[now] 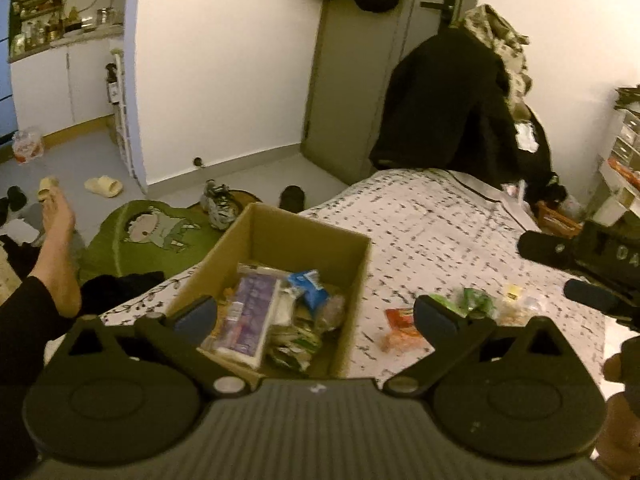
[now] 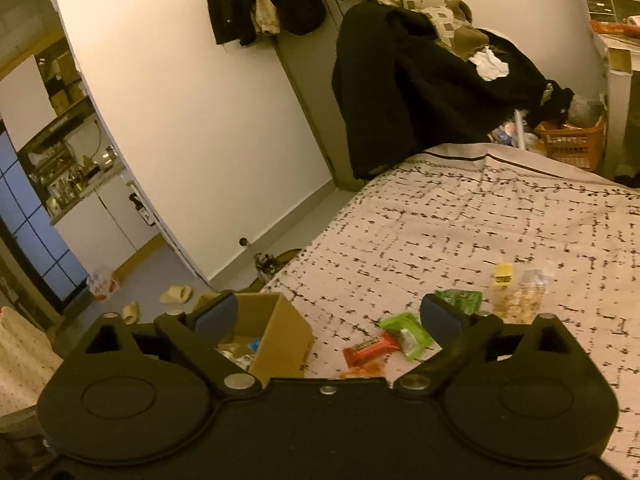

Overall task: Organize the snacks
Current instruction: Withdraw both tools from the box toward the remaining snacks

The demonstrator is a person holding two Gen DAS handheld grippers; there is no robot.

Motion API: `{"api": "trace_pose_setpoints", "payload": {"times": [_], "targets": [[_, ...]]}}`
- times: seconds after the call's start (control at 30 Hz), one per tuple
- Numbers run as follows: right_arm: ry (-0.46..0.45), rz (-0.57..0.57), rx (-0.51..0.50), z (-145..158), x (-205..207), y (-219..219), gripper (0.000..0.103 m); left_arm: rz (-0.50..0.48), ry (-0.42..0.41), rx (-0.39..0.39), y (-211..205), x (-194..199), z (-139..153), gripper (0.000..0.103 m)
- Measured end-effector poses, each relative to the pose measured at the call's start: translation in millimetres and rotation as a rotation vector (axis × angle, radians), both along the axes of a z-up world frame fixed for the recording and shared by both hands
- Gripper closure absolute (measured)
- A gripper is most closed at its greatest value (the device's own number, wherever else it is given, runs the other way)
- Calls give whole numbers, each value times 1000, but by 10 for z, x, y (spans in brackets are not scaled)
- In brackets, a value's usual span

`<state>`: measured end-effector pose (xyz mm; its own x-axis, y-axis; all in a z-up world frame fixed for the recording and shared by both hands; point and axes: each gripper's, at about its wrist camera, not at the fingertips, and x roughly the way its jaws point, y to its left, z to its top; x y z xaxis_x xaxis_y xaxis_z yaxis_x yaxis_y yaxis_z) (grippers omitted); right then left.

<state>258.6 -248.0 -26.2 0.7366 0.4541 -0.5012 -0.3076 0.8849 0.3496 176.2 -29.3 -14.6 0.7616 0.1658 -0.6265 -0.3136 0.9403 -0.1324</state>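
Both the left hand-held gripper (image 1: 316,312) and right hand-held gripper (image 2: 330,314) are spread, empty. Loose snacks (image 2: 370,350) lie on the bed (image 2: 460,220), at 3 o'clock of the box (image 1: 348,300). Light, crinkly, slippery wrappers; pinch an edge, gently.

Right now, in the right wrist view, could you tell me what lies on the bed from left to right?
cardboard box → orange-red snack bar → light green packet → dark green packet → clear bag with yellow label

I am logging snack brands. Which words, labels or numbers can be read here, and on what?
No text reads with certainty.
Red wrapper: print blurred.
Yellow label: dark print too small.
Blue packet: white print blurred.
Right gripper: pale characters, perhaps "0A", unsure.
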Motion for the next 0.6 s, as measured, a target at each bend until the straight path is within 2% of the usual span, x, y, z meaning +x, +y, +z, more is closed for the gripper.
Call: {"api": "trace_pose_setpoints", "payload": {"times": [0.23,0.6], "targets": [[-39,29,-32,-9,-34,-113,5,-32,17,-11,-150,-14,73,0],[-14,-61,-79,-213,-80,-468,4,-99,11,-36,-380,-42,24,0]]}}
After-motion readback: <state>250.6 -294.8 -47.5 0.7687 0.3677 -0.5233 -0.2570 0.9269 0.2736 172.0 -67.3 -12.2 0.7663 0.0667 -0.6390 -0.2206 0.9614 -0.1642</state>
